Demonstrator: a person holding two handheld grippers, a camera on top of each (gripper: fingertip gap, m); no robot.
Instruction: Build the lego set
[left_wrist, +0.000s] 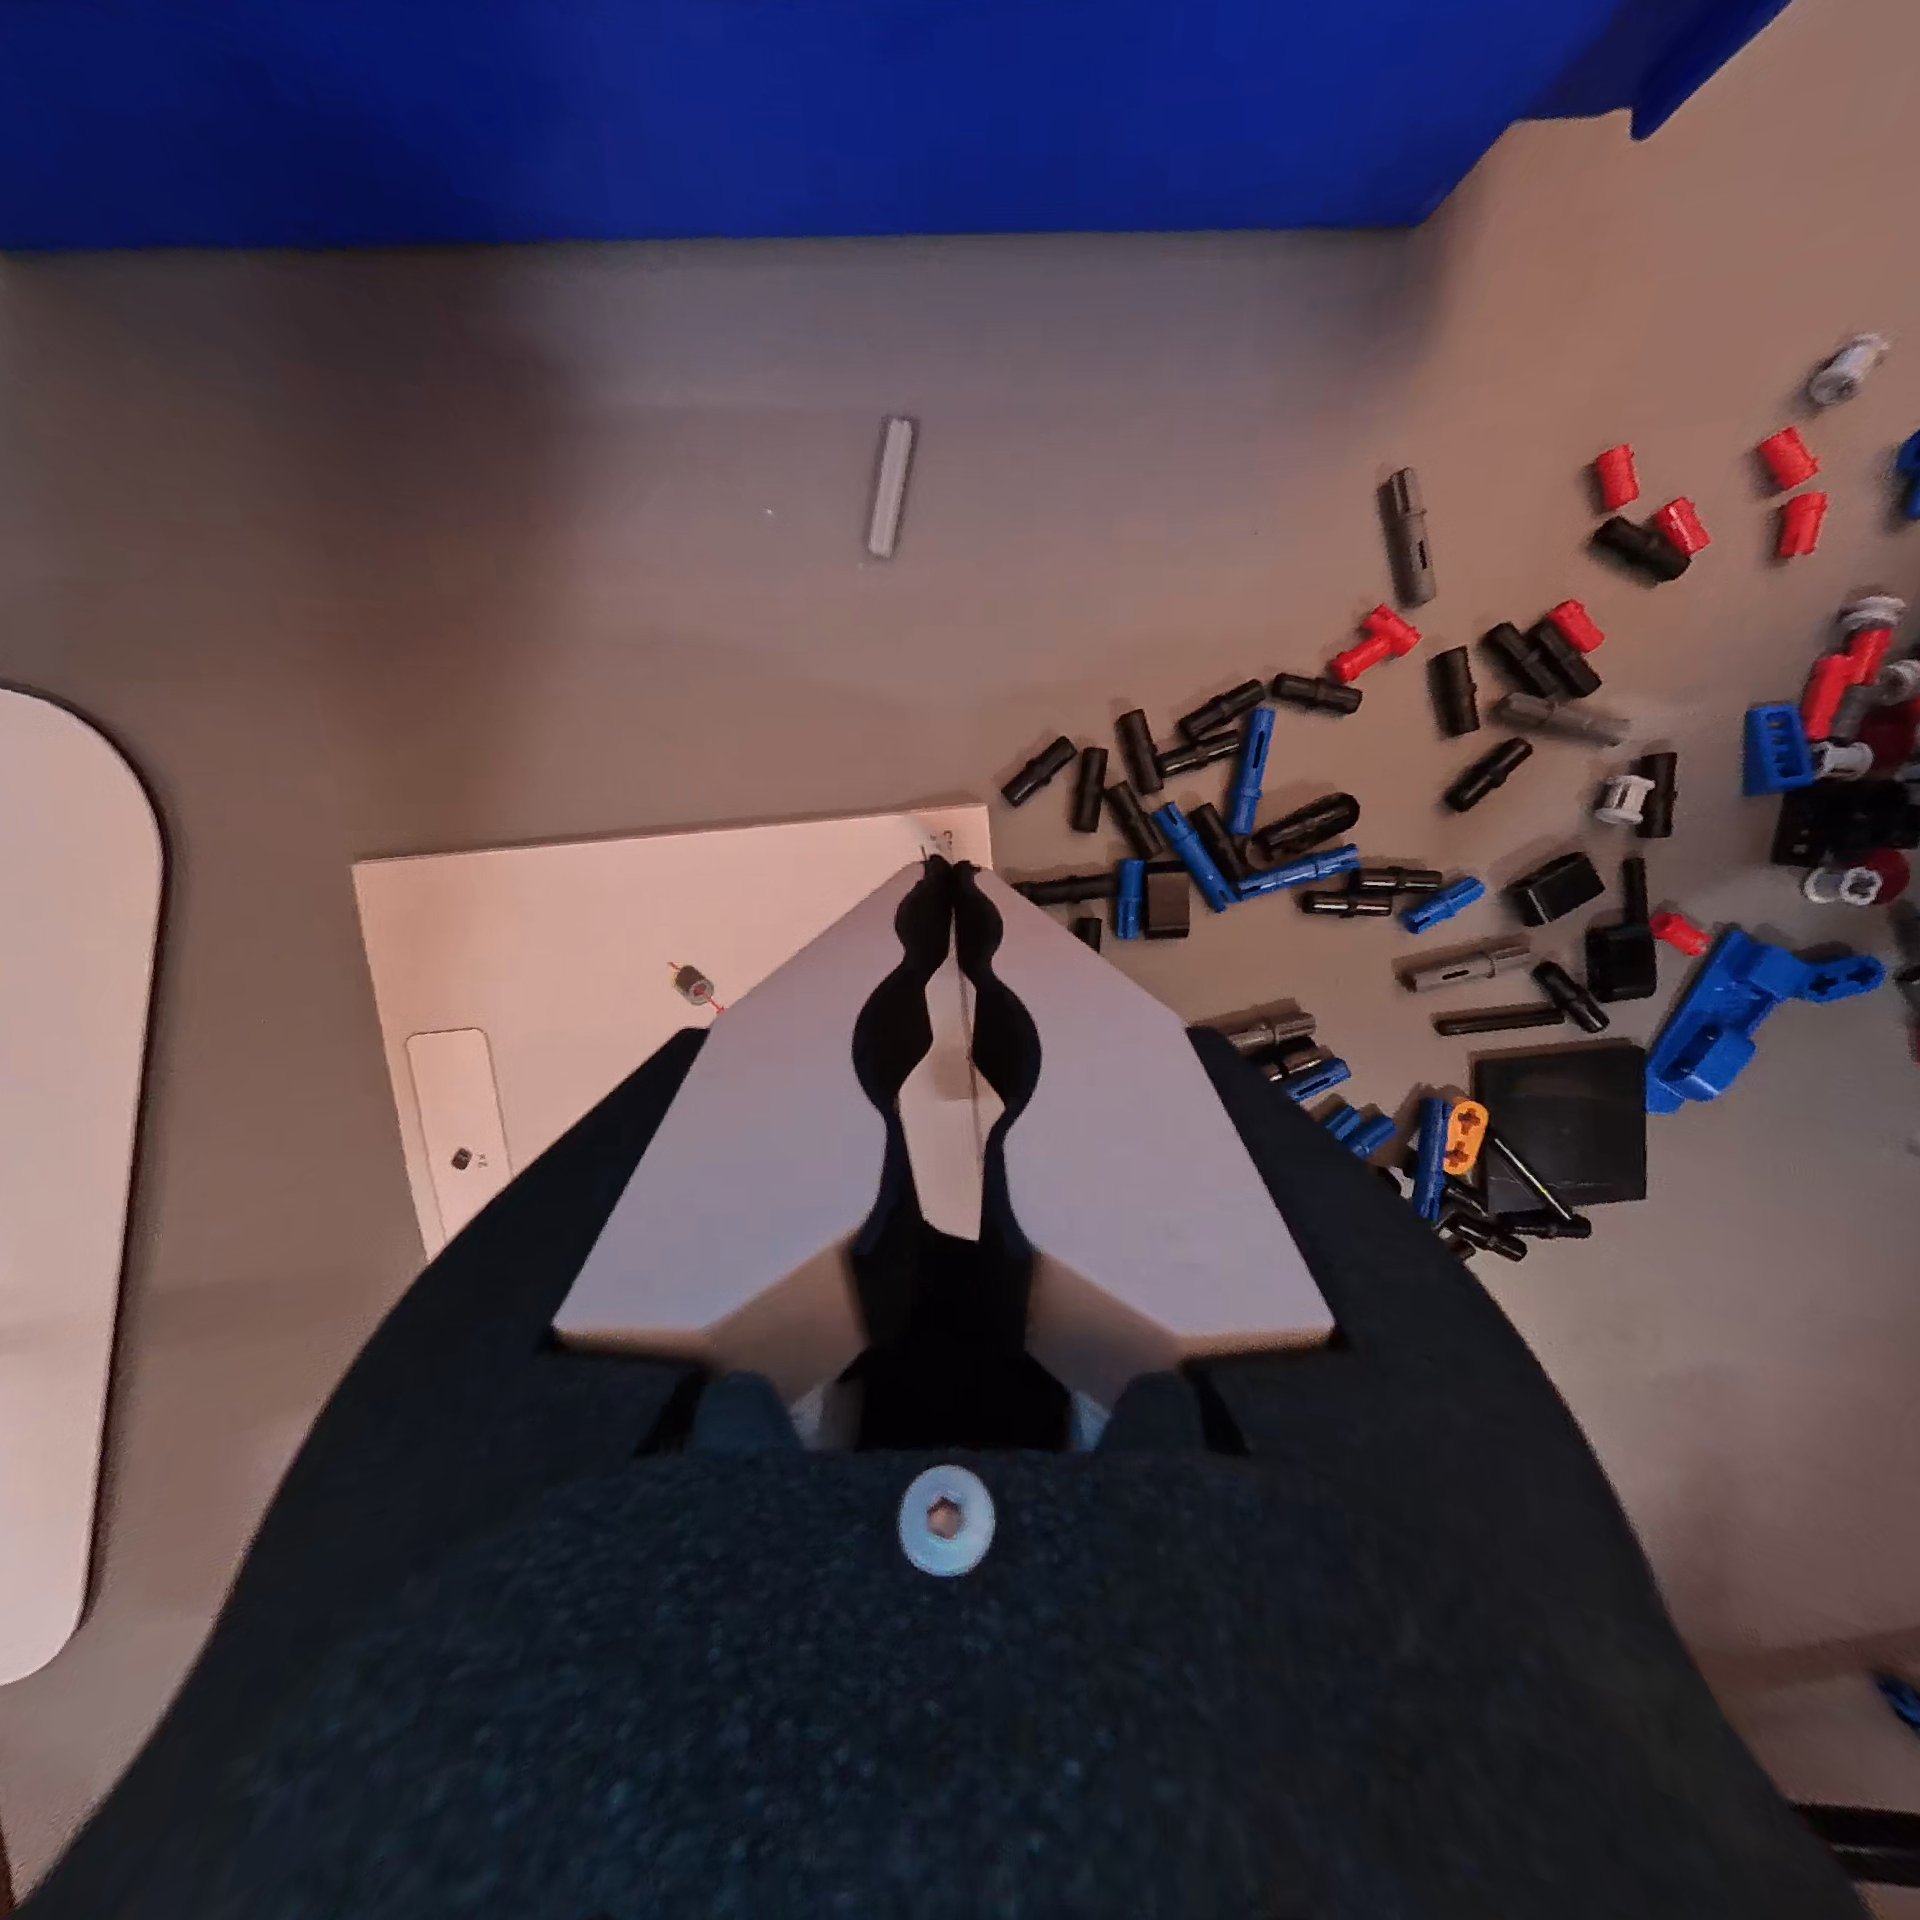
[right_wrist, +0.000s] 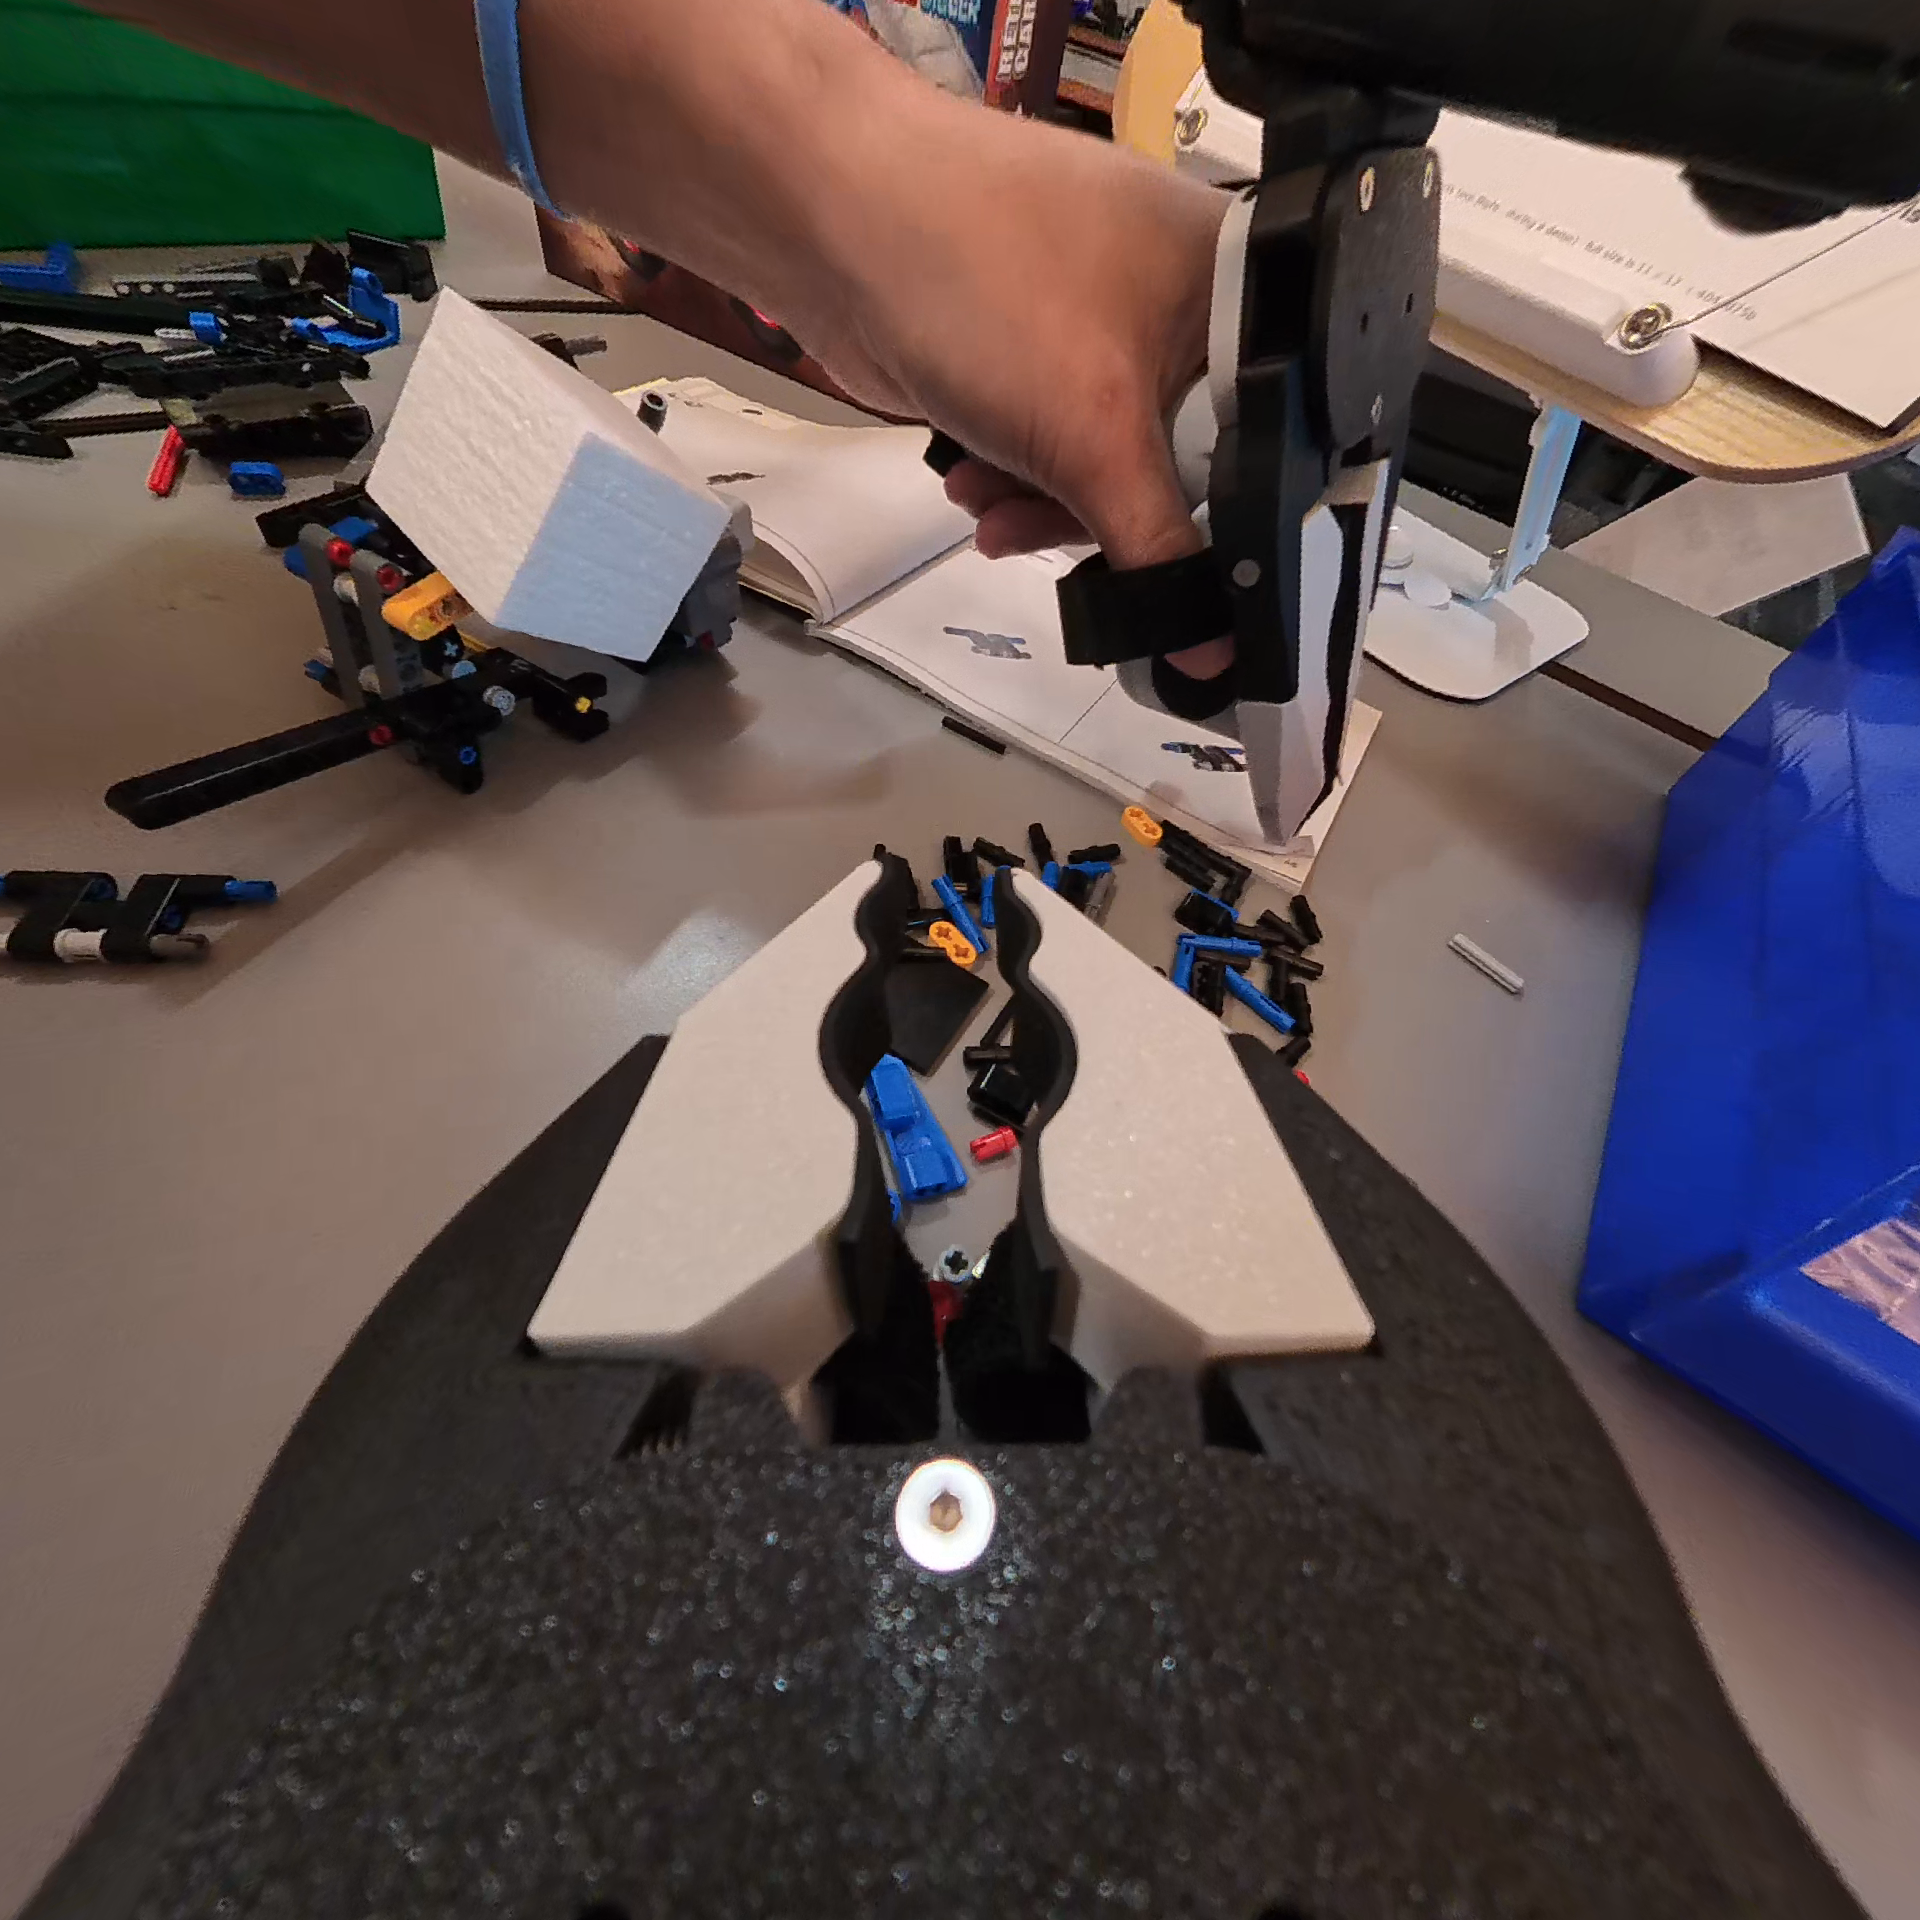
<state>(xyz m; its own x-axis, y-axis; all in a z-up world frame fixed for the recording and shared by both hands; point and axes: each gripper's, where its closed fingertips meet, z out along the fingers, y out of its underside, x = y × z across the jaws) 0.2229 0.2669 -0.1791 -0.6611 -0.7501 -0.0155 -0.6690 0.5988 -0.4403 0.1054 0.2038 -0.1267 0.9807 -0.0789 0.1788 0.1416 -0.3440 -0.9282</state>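
Observation:
My left gripper (left_wrist: 948, 868) is shut, its tips pinched on the near corner of the open instruction booklet's (left_wrist: 623, 935) page. The right wrist view shows it (right_wrist: 1288, 821) held in a hand, tip down on that corner of the booklet (right_wrist: 935, 623), where the page lifts slightly. My right gripper (right_wrist: 940, 883) is open and empty, hovering over a loose pile of black and blue pins (right_wrist: 1236, 956). An orange connector (right_wrist: 954, 940), a black tile (right_wrist: 930, 1013) and a blue piece (right_wrist: 909, 1132) lie on the table between its fingers, untouched. The pile (left_wrist: 1247, 821) lies right of the booklet.
A blue bin (right_wrist: 1766, 987) stands at the right. A grey axle (right_wrist: 1486, 963) lies alone near it. A partly built model (right_wrist: 416, 665) leans under a white foam block (right_wrist: 540, 488) at the left. A white stand base (right_wrist: 1475, 634) sits behind the booklet. One gripper's finger ends stand about 15 cm off the other's.

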